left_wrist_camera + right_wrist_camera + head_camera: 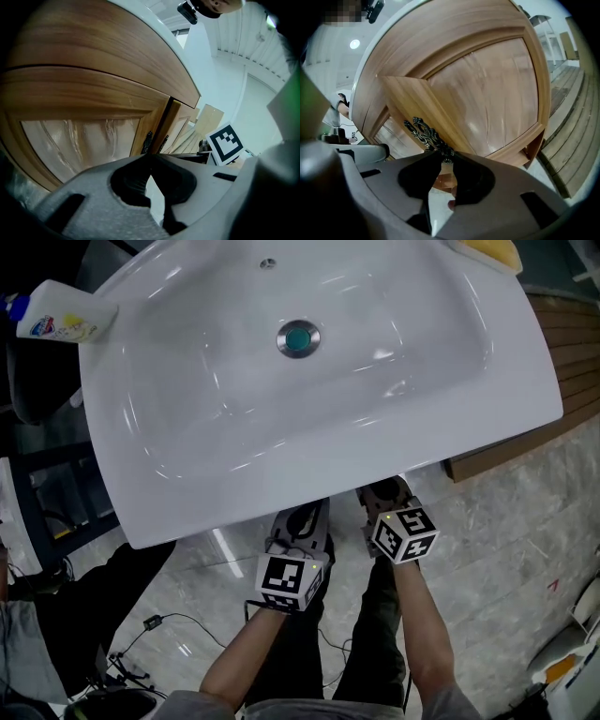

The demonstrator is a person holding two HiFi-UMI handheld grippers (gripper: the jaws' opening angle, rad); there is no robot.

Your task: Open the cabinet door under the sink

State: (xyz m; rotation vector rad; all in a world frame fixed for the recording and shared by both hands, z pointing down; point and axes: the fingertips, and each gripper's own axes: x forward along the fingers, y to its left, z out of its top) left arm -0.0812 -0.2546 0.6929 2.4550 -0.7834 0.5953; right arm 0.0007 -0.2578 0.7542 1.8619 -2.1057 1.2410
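Note:
From above, the white sink hides the cabinet. Both grippers reach under its front rim, the left gripper beside the right gripper. In the right gripper view, the right gripper is shut on the lower end of an ornate black handle. That handle's wooden door stands slightly ajar, its edge out from the cabinet. In the left gripper view, the left gripper is shut, its tips just below the two dark handles where the doors meet. I cannot tell whether it touches them.
A white bottle lies at the sink's back left and a yellow object at its back right. Wooden boards lie to the right of the cabinet. Cables trail on the tiled floor at the left.

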